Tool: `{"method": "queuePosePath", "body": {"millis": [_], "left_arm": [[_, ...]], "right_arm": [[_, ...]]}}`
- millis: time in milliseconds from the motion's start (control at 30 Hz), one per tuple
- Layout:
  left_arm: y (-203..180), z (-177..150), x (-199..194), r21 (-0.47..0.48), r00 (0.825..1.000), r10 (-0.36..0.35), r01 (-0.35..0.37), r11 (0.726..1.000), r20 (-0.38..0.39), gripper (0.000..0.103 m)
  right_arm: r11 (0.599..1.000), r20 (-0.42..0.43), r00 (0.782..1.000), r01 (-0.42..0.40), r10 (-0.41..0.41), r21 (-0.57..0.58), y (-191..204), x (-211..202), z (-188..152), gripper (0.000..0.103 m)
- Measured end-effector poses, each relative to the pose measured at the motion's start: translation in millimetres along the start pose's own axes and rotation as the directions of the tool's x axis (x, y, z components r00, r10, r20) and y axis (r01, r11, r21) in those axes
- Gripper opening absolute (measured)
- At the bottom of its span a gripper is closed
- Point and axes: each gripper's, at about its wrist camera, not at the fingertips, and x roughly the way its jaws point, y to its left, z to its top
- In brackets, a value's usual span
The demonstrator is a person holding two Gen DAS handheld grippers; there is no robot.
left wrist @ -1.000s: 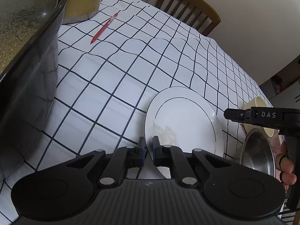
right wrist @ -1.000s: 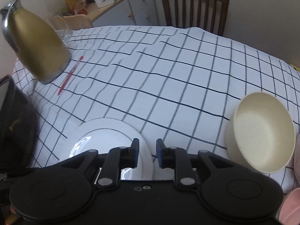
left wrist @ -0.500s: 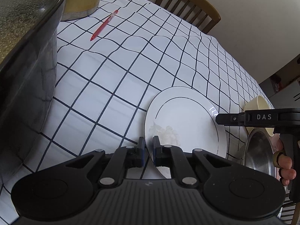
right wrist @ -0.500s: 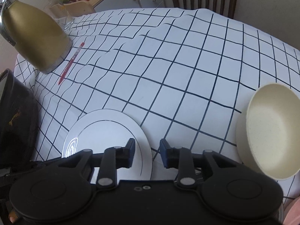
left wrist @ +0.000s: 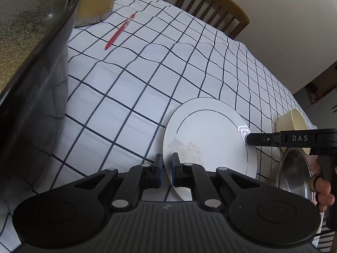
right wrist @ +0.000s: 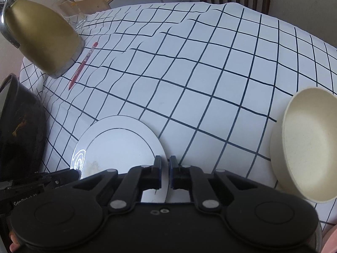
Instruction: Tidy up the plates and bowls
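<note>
Closing since a moment ago, the right gripper's (right wrist: 165,176) fingers (right wrist: 157,174) are now pinching the plate's (right wrist: 118,145) near-right rim, where earlier they stood apart around it. That figure has come right down, so both sides are clamped.

Landmark: the plate, lying on the checked desk (right wrist: 189,67).

Doing the step well, as I judge it: both grippers are gripping opposite rims, so they should be lifting together and level, keeping the plate from twisting between the pads. The cream bowl (right wrist: 305,143) is sitting well right of the plate, the steel bowl (left wrist: 294,172) just beside its right edge; any carry should be clearing both.

The dark pot (left wrist: 31,63) is looming left of the plate, the gold jug (right wrist: 40,35) far beyond it on the left, and the red pen (right wrist: 83,65) beside the jug.

The left gripper (left wrist: 166,171) is pointing steeply down, its fingers (left wrist: 175,171) shut on the plate's left rim. The right gripper is also tilting steeply down; a hand (left wrist: 322,191) is holding its handle right of the plate.
</note>
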Motion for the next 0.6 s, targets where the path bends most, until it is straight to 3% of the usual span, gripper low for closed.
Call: {"method": "queuePosePath", "body": {"millis": [600], "left_arm": [[-1, 1, -38, -0.006, 0.998, -0.001, 0.001, 1.000, 0.055, 0.007]], "right_arm": [[0.998, 0.098, 0.995, -0.011, 0.004, 0.069, 17, -32, -14, 0.007]]}}
